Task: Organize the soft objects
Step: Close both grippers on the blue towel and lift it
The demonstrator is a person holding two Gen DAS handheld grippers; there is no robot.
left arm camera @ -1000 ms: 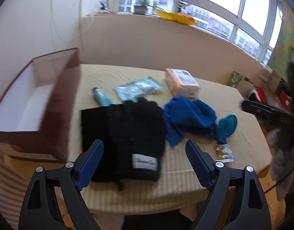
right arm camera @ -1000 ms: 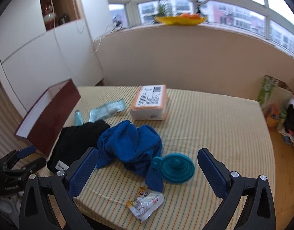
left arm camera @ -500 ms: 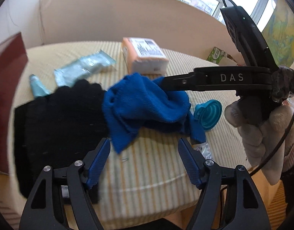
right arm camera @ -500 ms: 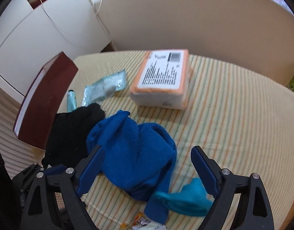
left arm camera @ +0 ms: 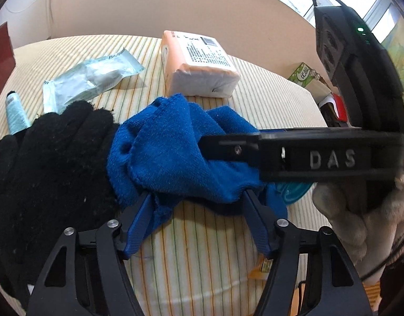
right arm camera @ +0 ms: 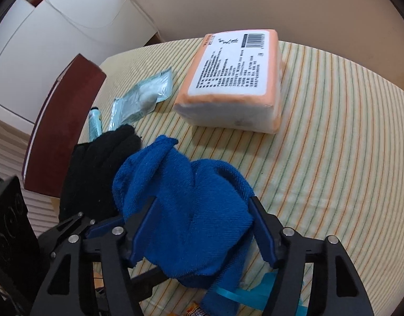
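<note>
A crumpled blue towel lies mid-table on the striped tablecloth, touching black knit gloves on its left. My left gripper points down at the towel's near hem. Its jaws are closing, the hem hangs between the tips, and I see no squeeze. My right gripper straddles the towel from the other side. Its jaws are also closing, and the cloth fills the gap and bulges against both pads. The right gripper's black body crosses the left wrist view. The gloves lie beyond the towel's left side.
An orange tissue pack sits behind the towel. A pale wipes packet and a small tube lie at the back left, by a dark red box. A teal funnel and a snack wrapper lie at the right front edge.
Both grippers have dropped and moved in on the blue towel, tilting further down. Their jaws have narrowed from wide open to the width of the cloth bunch.
</note>
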